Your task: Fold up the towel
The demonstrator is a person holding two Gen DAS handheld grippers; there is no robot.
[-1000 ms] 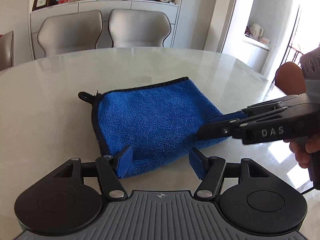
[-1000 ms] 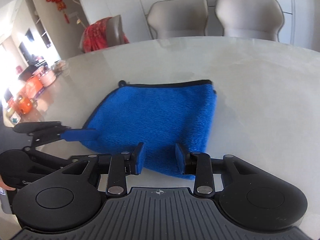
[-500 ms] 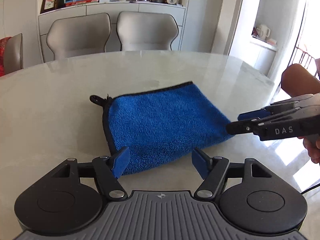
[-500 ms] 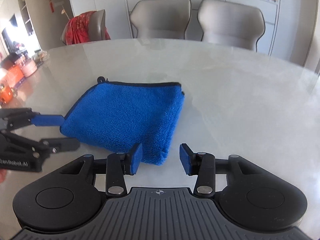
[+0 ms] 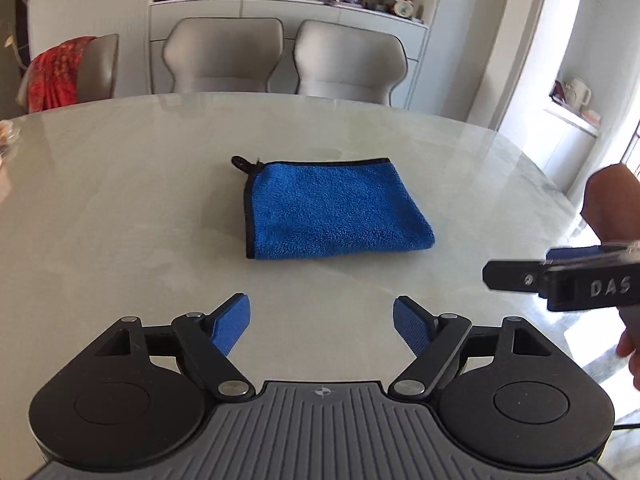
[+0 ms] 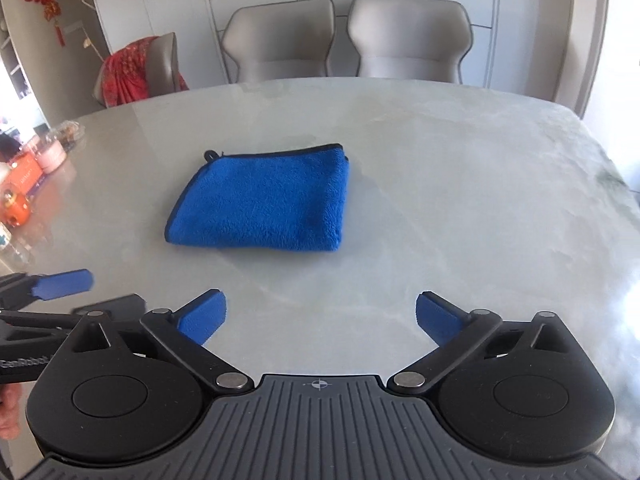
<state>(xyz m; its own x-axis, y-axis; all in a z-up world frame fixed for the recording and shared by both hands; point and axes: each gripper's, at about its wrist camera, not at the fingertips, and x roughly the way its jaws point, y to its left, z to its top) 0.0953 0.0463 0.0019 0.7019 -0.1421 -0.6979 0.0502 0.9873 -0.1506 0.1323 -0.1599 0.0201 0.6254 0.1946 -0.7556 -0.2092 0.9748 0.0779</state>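
Blue towel folded into compact rectangle, flat on pale marble table, black trim along far and left edges, hang loop at far left corner. Left gripper jaws spread wide, empty, near towel, not touching. Right gripper likewise wide apart, empty. Two grey chairs behind table.

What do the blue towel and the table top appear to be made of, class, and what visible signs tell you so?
Blue towel: apparently plush microfibre or terry, matte, with fuzzy pile and a black stitched border. Table: probably polished marble or a stone-look slab, going by its pale cloudy veining and glossy reflections.
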